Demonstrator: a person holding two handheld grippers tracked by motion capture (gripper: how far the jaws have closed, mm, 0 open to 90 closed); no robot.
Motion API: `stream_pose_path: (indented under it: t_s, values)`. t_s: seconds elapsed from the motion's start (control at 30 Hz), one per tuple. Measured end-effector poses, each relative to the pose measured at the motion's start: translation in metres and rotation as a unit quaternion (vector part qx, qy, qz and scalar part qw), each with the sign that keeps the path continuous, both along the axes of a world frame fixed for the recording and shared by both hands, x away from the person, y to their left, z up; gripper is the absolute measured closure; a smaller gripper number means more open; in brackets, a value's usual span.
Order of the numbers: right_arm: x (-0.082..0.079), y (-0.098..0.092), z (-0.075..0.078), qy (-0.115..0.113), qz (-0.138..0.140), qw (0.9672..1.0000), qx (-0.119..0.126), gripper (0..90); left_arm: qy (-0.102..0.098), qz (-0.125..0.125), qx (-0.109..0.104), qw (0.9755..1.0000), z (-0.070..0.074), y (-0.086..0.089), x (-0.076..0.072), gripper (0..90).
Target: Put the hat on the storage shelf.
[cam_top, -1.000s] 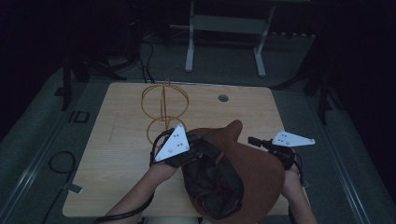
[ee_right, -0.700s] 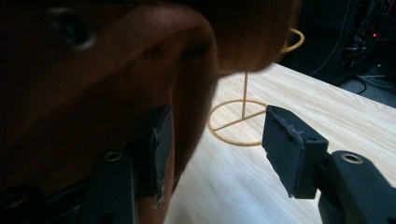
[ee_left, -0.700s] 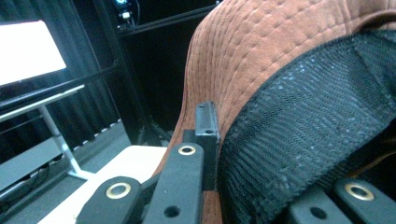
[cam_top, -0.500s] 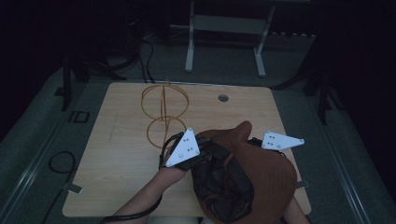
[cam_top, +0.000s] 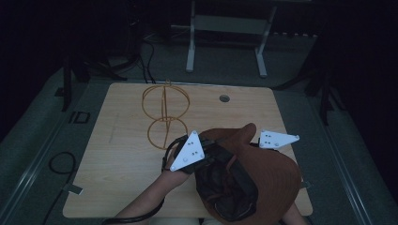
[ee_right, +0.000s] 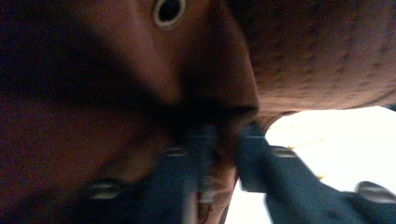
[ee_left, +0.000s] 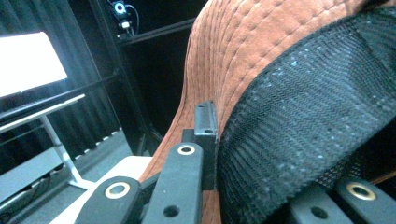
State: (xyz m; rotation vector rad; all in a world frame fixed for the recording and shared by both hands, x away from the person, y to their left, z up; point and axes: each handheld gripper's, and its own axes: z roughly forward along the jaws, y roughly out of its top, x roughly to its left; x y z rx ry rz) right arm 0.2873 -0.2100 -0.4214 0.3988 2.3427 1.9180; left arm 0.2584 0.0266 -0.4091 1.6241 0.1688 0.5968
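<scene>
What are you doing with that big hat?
A person holds a brown hat over the near side of the table, one gripper on each side. The left gripper pinches the edge by the black lining, and the right gripper pinches the brim. A gold wire stand stands farther back, untouched.

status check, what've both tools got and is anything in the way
Left tool shut on hat brim. Right tool shut on hat's far edge. Hat held up, lining showing. Wire stand ahead, apart.
</scene>
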Motion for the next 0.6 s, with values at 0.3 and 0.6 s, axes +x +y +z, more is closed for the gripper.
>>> stream_pose_path:
  t_s: [0.3,0.6]
  values:
    - [-0.004,-0.004,0.002,0.016,0.019,0.9996,0.011,88.6,0.011,-0.002,-0.010,0.9999,0.005,0.001,0.002,71.5]
    - [0.002,-0.015,0.007,0.027,0.011,0.9989,0.037,88.7,0.026,0.024,-0.020,0.9992,0.013,0.018,0.005,44.1]
